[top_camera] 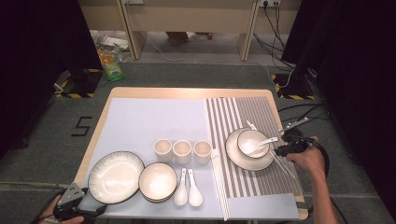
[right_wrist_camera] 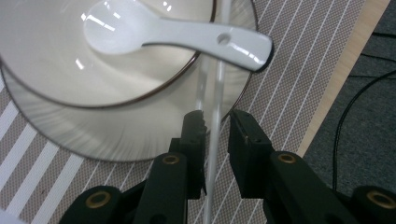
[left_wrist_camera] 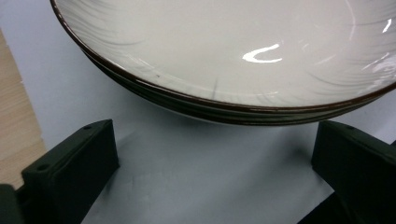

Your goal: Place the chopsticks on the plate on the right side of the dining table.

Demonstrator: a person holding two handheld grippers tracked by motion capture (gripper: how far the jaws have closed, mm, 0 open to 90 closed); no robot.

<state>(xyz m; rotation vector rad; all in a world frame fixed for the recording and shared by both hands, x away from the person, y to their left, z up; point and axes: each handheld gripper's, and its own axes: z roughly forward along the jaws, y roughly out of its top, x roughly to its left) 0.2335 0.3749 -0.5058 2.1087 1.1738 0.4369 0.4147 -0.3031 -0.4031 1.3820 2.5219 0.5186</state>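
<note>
Chopsticks (right_wrist_camera: 215, 126), thin, pale and glossy, lie on the striped grey placemat (right_wrist_camera: 299, 79) by the table's right edge, running between the slightly parted jaws of the right gripper (right_wrist_camera: 217, 122), whose pads stand just off them; the hand (top_camera: 308, 158) holds it low over that edge. Beside them a white ceramic spoon (right_wrist_camera: 187, 37) rests in a white dark-rimmed bowl (right_wrist_camera: 46, 60) on a white plate (right_wrist_camera: 93, 135). At the front left corner, the left gripper (left_wrist_camera: 215, 158) rests wide open and empty before a large white dark-rimmed plate (left_wrist_camera: 224, 51).

Open mat (top_camera: 154, 119) behind the cup row (top_camera: 182, 151)
</note>
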